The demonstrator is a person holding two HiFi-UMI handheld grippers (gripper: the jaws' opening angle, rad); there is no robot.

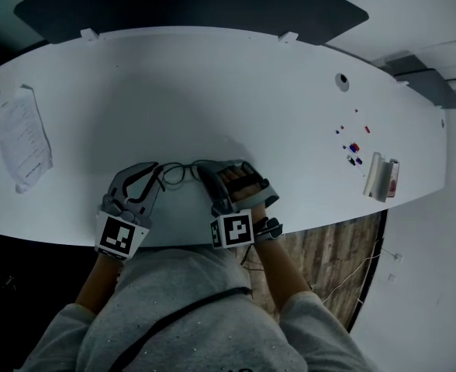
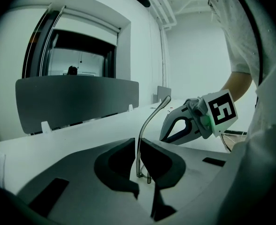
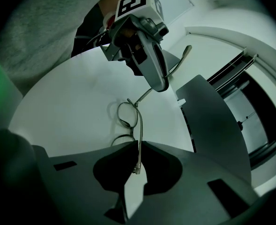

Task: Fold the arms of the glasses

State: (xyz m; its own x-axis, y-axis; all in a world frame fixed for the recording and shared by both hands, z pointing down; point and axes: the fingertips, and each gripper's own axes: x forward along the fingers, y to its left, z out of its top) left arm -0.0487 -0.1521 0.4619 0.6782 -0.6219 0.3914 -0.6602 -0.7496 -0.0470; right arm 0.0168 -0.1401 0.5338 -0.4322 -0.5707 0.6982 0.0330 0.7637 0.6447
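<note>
Thin metal-framed glasses (image 1: pixel 180 173) lie near the front edge of the white table (image 1: pixel 236 91), between my two grippers. My left gripper (image 1: pixel 160 170) is shut on one arm of the glasses (image 2: pixel 147 123), which sticks up and out past the jaws to its curved tip. My right gripper (image 1: pixel 202 170) is shut on the near end of the frame (image 3: pixel 138 142). The two round lenses (image 3: pixel 127 117) sit just beyond its jaws. In the right gripper view the left gripper (image 3: pixel 145 62) holds the far arm, which juts past it. The left gripper view shows the right gripper (image 2: pixel 194 123) close by.
A printed paper sheet (image 1: pixel 25 136) lies at the table's left. Small coloured bits (image 1: pixel 352 147) and a silver and red object (image 1: pixel 381 177) sit at the right. A dark partition (image 1: pixel 189 10) stands along the far edge. The front table edge runs just under both grippers.
</note>
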